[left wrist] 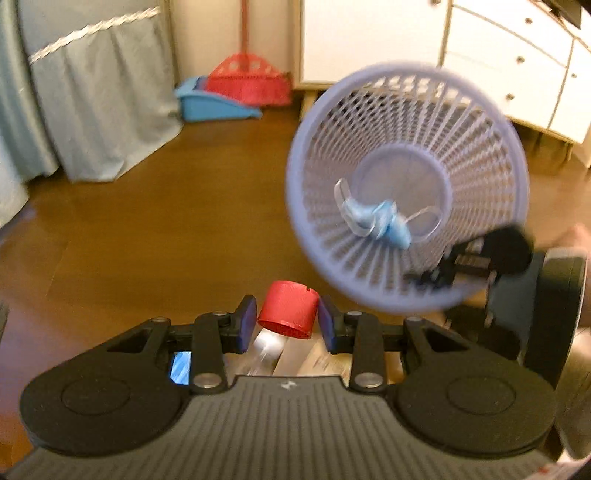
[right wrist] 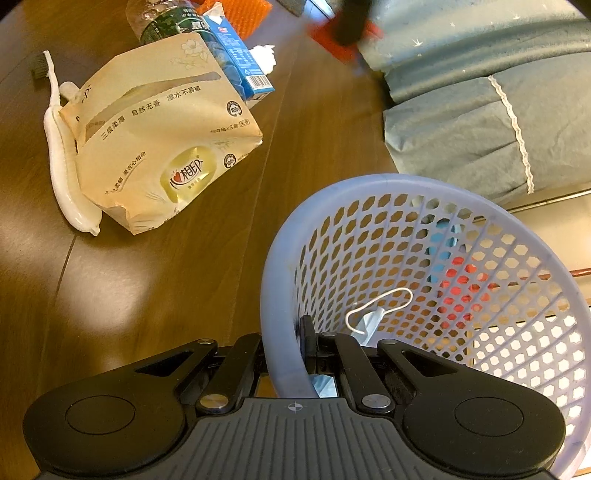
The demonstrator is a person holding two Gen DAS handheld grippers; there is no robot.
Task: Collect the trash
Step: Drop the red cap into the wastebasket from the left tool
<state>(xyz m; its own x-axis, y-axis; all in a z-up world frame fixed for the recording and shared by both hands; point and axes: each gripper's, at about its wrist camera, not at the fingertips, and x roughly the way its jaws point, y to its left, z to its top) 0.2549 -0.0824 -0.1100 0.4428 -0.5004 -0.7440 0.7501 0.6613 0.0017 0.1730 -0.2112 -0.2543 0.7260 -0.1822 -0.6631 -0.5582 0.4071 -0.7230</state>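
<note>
Clearly pinching: left gripper (left wrist: 287,322), blue fingers (left wrist: 248,323) pressed against both sides of a red bottle cap (left wrist: 289,314), clear bottle body running back beneath the gripper. Ahead and to the right, tipped with its mouth toward the left wrist camera, a lavender mesh basket (left wrist: 480,155), blurred, a crumpled blue face mask (left wrist: 384,221) with white loops resting near its bottom. At the basket's lower right edge, the right gripper (left wrist: 476,258) clamped on the rim.

Seen from the right wrist: right gripper (right wrist: 295,354), fingers (right wrist: 307,343) pressed on the basket (right wrist: 280,295) wall, one inside and one outside. Inside the basket, the mask (right wrist: 371,319) with a white ear loop. Beyond, on the brown wooden floor (right wrist: 166,277), more trash: a beige tissue pack (right wrist: 162,140) with printed text, a white toothbrush (right wrist: 59,147) lying along its left side, touching; a blue carton (right wrist: 240,62) and a plastic bottle (right wrist: 166,18) with a dark label just behind the pack; a crumpled white tissue (right wrist: 264,55) beside the carton. To the right, teal bedding (right wrist: 461,129) with white trim.

From the left wrist, far against the wall, a red broom (left wrist: 247,81) standing in a blue dustpan (left wrist: 214,103), white drawers (left wrist: 517,66) at right.
</note>
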